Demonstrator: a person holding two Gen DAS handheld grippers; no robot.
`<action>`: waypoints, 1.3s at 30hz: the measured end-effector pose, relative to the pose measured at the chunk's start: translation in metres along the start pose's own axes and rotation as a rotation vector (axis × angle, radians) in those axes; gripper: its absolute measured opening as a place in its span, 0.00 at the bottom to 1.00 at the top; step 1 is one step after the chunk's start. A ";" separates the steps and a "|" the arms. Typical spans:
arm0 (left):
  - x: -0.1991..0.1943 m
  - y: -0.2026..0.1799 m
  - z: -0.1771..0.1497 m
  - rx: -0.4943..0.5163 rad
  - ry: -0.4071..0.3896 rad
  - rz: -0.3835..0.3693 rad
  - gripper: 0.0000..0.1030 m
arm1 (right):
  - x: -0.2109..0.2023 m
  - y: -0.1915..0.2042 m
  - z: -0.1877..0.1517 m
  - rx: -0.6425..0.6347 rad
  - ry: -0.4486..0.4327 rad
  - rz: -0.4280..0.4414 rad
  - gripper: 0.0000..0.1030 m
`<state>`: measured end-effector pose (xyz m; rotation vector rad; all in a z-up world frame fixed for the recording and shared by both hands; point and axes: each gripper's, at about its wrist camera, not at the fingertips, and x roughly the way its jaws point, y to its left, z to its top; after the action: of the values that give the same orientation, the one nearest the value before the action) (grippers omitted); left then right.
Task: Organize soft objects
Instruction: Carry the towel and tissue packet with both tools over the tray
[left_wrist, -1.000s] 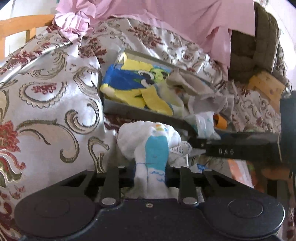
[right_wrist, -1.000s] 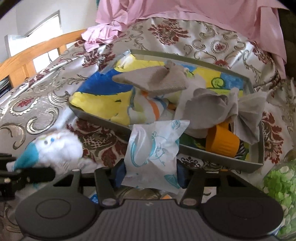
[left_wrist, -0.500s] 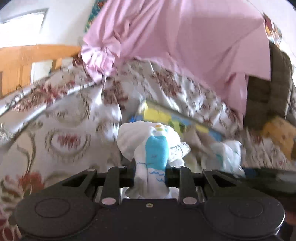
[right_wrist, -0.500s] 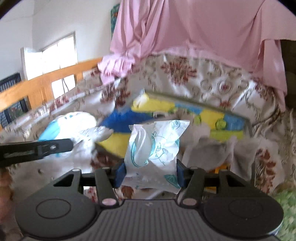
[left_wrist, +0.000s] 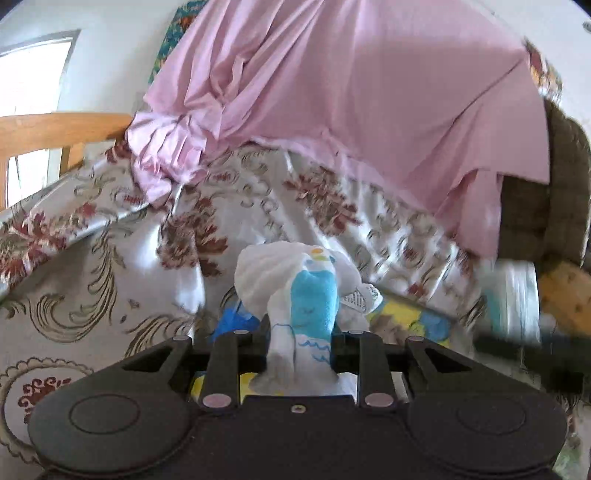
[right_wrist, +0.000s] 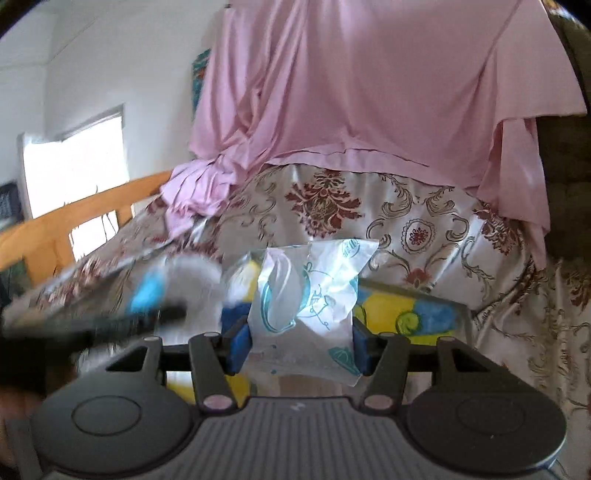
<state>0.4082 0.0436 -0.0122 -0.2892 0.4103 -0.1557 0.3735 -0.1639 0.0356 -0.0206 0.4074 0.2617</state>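
- Fingers of the left gripper (left_wrist: 300, 341) stand narrow and are pressed on a white rolled sock with a blue patch (left_wrist: 295, 291); the sock sticks up from between them, at the centre of the left wrist view.
- Fingers of the right gripper (right_wrist: 300, 345), with blue pads (right_wrist: 236, 349), stand about half open and clamp a white plastic packet with teal print (right_wrist: 306, 306) from both sides.
- Most of the grey tray (right_wrist: 406, 291) is hidden behind the packet and the gripper; only its far rim and a yellow-and-blue cloth (right_wrist: 391, 310) in it show, at 3 o'clock from the packet.
- At 9 o'clock in the right wrist view the other gripper and its sock are only a blur.
- Behind, at 12 o'clock, a pink cloth (right_wrist: 351, 92) hangs over the flowered bedspread (right_wrist: 417, 229).
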 end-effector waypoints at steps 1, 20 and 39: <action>0.003 0.005 -0.002 -0.016 0.009 -0.010 0.27 | 0.010 0.000 0.006 0.008 0.009 -0.001 0.57; 0.050 0.011 -0.031 0.061 0.162 0.013 0.29 | 0.125 0.021 0.005 -0.072 0.214 -0.056 0.58; 0.054 0.012 -0.032 0.054 0.185 0.047 0.48 | 0.126 0.023 -0.002 -0.074 0.233 -0.052 0.66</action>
<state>0.4446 0.0359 -0.0638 -0.2129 0.5951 -0.1479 0.4779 -0.1106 -0.0150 -0.1352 0.6278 0.2235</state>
